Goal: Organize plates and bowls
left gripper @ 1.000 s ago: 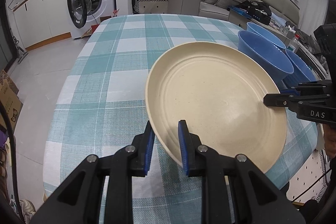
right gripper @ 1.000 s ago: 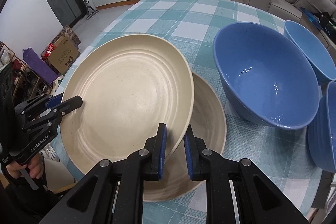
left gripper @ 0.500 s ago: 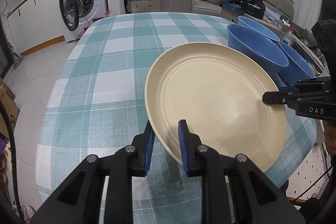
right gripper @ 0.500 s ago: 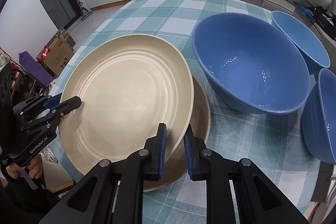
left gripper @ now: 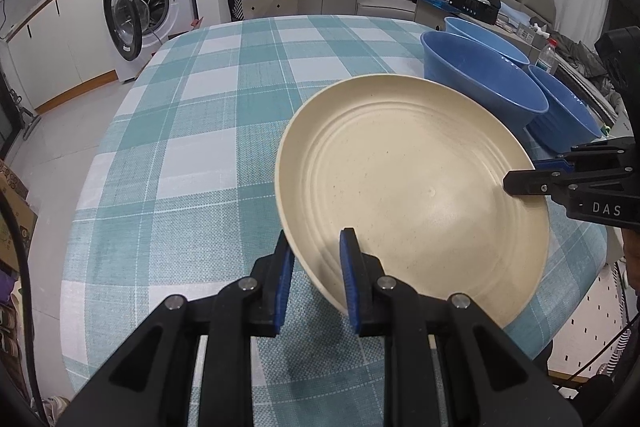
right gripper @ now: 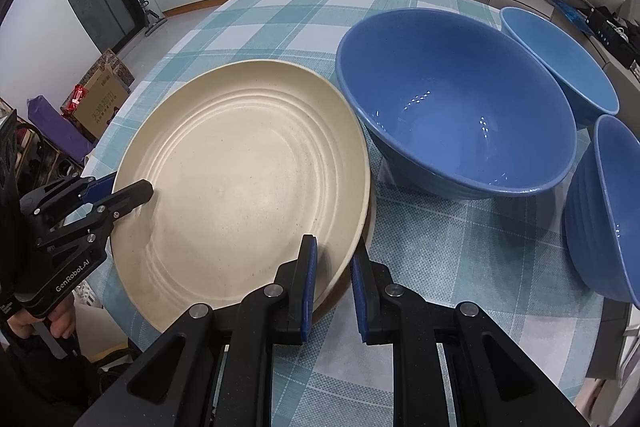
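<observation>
Cream plate [left gripper: 412, 183] (over another), rim pinched in left gripper [left gripper: 316, 271] and right gripper [right gripper: 332, 275] jaws, beside blue bowls [right gripper: 456, 99]

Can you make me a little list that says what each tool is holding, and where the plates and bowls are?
left tool: shut on cream plate's rim
right tool: shut on the opposite rim
cream plate: held by both tools, over a second plate
second plate: underneath, only an edge showing
blue bowls: three, beside the plates
table: checked cloth
</observation>
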The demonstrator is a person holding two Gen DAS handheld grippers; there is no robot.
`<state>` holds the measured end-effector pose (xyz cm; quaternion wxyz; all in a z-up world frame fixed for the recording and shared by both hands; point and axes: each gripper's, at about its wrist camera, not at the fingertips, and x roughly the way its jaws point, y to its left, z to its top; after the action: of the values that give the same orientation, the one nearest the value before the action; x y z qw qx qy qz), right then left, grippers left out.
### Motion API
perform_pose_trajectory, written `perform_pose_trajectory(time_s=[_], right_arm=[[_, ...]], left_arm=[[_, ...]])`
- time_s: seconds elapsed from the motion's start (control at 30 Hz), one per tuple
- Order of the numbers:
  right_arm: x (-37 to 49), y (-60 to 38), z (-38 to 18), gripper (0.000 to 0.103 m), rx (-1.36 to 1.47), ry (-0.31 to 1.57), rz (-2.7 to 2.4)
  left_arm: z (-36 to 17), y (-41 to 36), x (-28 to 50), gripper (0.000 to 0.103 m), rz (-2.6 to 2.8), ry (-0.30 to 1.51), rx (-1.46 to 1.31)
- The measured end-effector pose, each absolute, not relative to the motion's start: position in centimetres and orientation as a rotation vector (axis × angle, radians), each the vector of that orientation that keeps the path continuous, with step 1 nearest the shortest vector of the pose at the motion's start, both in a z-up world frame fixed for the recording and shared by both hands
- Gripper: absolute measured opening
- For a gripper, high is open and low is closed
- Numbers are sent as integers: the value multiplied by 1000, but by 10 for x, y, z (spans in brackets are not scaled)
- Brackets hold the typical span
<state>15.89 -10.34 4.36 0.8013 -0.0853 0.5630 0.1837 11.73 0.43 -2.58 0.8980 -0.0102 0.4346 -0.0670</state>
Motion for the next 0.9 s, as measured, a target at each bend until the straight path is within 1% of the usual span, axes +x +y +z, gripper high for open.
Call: perform_pose_trajectory(time_s=[0.27,0.53,0.7,0.9], right_arm=[[157,-98,44,18,-240,1209,380],[151,-94,44,19,-312,1191,352],[150,-93,38,19,-358,1190,330],[148,-94,34,20,-370,1179,332]], left_arm=[[-27,-1,116,21,-132,904,12],[-29,-7,114,24,-131,915,57],[-30,-9,114,28,-139,918,70],[-31,-11,112,30,-137,909,84]])
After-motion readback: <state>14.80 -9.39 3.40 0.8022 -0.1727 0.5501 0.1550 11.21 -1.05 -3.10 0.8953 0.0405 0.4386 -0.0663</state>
